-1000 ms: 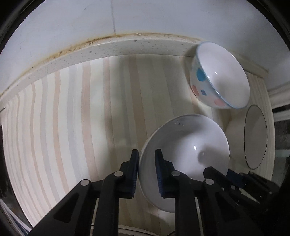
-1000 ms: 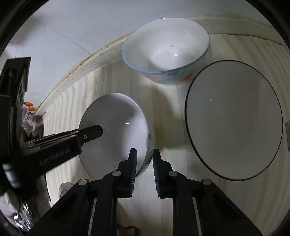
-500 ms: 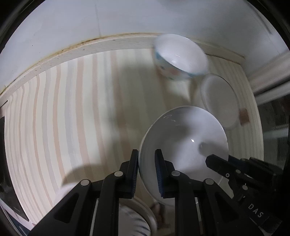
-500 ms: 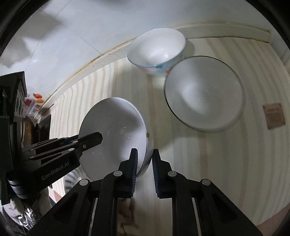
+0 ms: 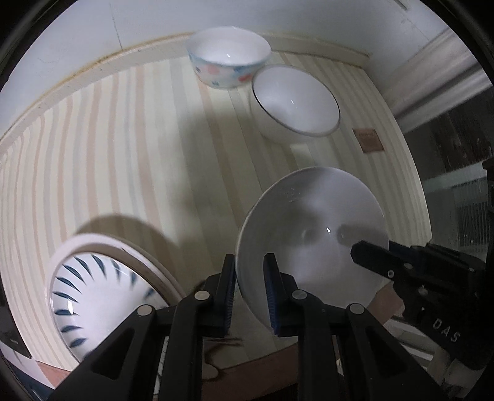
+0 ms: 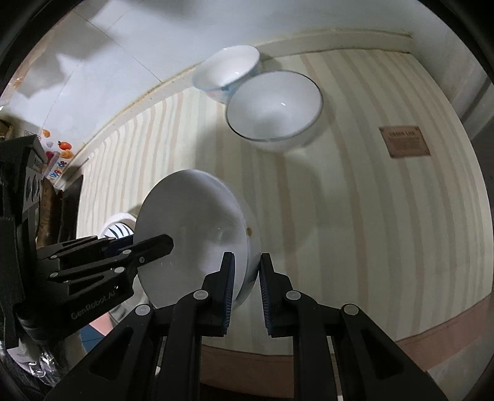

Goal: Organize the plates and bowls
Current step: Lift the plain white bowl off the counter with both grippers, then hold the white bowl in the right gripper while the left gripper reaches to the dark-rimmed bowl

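Both grippers hold one plain white bowl (image 5: 311, 234) above the striped table, each by an opposite rim. My left gripper (image 5: 249, 283) is shut on its left rim. My right gripper (image 6: 245, 285) is shut on its right rim (image 6: 244, 246); the bowl (image 6: 191, 234) shows tilted on edge there. A dotted bowl (image 5: 227, 57) and a dark-rimmed white bowl (image 5: 295, 101) stand side by side at the far wall; they also show in the right wrist view, the dotted bowl (image 6: 227, 71) and the dark-rimmed bowl (image 6: 274, 105). A blue-patterned plate (image 5: 102, 296) lies lower left.
The striped tablecloth (image 5: 123, 154) covers the table up to a white wall (image 5: 92, 24). A brown label (image 6: 404, 142) lies on the cloth at right. The table's front edge (image 6: 308, 361) runs below the grippers. Clutter sits at far left (image 6: 55, 160).
Both grippers have drawn back and up from the wall with the white bowl; the two far bowls look smaller and the blue-patterned plate has come into the left view.
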A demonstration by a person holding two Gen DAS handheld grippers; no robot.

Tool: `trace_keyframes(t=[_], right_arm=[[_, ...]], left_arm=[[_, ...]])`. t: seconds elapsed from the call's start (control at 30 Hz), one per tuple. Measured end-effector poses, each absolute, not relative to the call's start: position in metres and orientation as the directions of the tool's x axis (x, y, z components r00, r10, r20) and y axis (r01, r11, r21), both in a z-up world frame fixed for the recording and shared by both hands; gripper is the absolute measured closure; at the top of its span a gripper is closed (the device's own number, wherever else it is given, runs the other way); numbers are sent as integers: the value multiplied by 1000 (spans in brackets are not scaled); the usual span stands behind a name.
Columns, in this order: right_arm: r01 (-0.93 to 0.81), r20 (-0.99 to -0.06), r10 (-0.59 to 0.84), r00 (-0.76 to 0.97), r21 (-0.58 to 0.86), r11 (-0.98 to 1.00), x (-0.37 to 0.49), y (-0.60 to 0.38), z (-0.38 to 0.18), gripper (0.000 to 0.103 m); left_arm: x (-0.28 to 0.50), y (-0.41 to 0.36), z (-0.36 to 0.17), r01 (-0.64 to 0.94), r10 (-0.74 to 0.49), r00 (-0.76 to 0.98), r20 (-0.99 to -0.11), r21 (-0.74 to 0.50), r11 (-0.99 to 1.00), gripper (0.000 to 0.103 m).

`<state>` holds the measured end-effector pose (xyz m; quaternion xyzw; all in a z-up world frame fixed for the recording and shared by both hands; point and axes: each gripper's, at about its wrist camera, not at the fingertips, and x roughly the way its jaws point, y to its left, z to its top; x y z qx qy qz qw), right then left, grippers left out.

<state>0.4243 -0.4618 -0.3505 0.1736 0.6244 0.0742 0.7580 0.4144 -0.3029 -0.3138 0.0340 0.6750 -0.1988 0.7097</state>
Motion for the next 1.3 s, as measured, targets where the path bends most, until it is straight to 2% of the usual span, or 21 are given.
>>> trace_keyframes(t=[0.43, 1.03, 1.17, 1.3], right_arm=[[148, -926, 339, 167, 363, 920, 415, -481, -395, 85], [145, -927, 352, 126, 368, 918, 426, -490, -410, 85], [159, -914, 398, 83, 406, 900, 428, -498, -409, 84], [167, -902, 412, 124, 429, 888, 432, -517, -386, 84]], left_arm=[[393, -320, -355, 360, -171, -37, -985, -172, 917, 87], [397, -341, -364, 353, -143, -31, -989, -145, 925, 87], [398, -329, -339, 346, -133, 4, -991, -124, 930, 87], [413, -316, -297, 331, -173, 89, -981, -135, 934, 86]])
